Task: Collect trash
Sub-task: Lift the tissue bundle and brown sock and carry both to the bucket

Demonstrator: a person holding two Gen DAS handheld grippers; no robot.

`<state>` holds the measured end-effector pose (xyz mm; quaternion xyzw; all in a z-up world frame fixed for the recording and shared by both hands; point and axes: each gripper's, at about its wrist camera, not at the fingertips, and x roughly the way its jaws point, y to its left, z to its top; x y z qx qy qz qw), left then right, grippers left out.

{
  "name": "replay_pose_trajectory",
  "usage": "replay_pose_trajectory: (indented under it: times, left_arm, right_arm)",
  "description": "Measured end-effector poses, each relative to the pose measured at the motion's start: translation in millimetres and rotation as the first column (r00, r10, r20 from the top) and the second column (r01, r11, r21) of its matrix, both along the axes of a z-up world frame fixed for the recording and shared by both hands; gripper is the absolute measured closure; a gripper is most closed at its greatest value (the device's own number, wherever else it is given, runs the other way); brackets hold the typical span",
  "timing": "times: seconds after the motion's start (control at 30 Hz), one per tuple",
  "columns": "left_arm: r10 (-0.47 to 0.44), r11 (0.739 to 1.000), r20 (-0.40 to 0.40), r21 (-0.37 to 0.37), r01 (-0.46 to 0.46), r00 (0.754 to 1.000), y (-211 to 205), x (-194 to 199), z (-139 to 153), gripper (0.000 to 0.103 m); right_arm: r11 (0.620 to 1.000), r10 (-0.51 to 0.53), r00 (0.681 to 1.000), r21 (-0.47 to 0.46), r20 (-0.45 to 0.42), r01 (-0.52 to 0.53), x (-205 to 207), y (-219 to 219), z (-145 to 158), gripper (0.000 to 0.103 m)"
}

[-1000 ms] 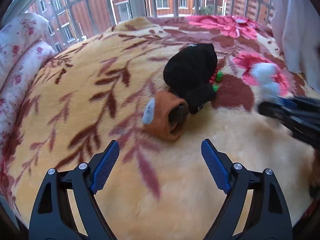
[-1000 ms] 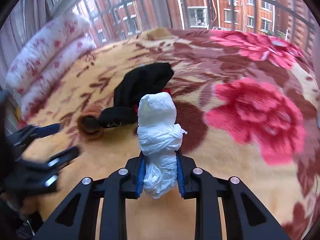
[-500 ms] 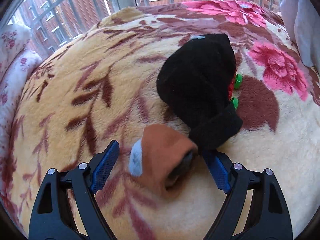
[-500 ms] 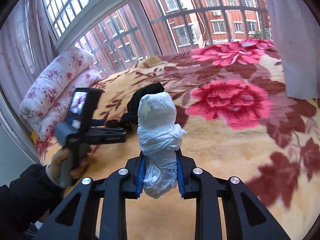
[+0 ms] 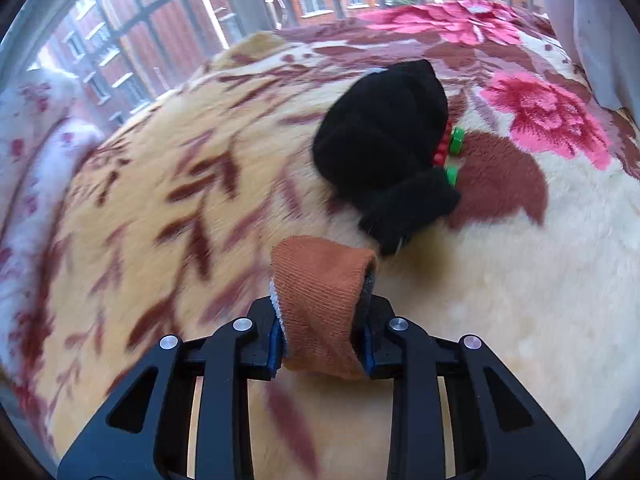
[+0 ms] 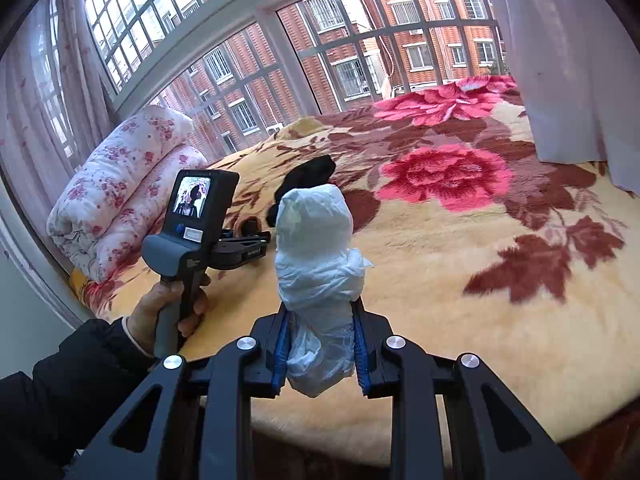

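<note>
We are holding the left gripper (image 5: 322, 340) closed on the near end of the orange sock (image 5: 320, 304), whose far end is lying on the blanket (image 5: 500, 300), just beside the black sock (image 5: 380, 152). The right gripper (image 6: 320, 354) is clamping the white plastic wad (image 6: 316, 272) above the near edge of the bed. We are thinking the soft sock could be slipping out, because only its end is pinched, or catching the black sock when we are lifting.
</note>
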<state>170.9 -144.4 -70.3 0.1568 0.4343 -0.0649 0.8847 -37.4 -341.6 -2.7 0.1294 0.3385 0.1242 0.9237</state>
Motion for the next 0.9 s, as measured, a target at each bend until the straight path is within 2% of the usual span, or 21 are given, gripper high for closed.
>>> replay_pose_trajectory:
  times: [0.17,0.27,0.37,0.5,0.53,0.67,0.77,0.9]
  left_arm:
    - [0.031,0.999,0.109,0.006,-0.032,0.993,16,-53,32,0.076]
    - [0.031,0.999,0.18,-0.031,-0.026,0.983,24,-90,68,0.076]
    - [0.003,0.997,0.273,-0.07,0.017,0.962,27,-133,114,0.076]
    - [-0.066,0.986,0.39,-0.116,0.12,0.918,27,-193,169,0.076]
    - [-0.085,0.979,0.428,-0.13,0.154,0.9,28,-213,186,0.076]
    - [-0.112,0.96,0.507,-0.166,0.224,0.855,32,-262,230,0.076]
    - [-0.108,0.95,0.559,-0.187,0.252,0.822,40,-294,255,0.076]
    - [-0.099,0.941,0.615,-0.198,0.275,0.782,53,-331,270,0.076]
  right_arm:
    - [0.998,-0.011,0.997,-0.064,0.072,0.016,-38,15,32,0.077]
    - [0.996,-0.012,0.991,-0.083,0.136,0.024,-64,22,59,0.077]
    - [0.994,-0.011,0.977,-0.105,0.212,0.034,-97,29,89,0.077]
    - [0.984,-0.017,0.953,-0.162,0.303,0.069,-145,42,125,0.077]
    - [0.981,-0.019,0.946,-0.178,0.323,0.08,-157,45,132,0.077]
    - [0.969,-0.013,0.914,-0.221,0.405,0.112,-199,57,160,0.077]
    - [0.964,0.003,0.891,-0.239,0.454,0.119,-219,66,173,0.077]
    - [0.956,0.015,0.873,-0.263,0.487,0.13,-234,75,182,0.076]
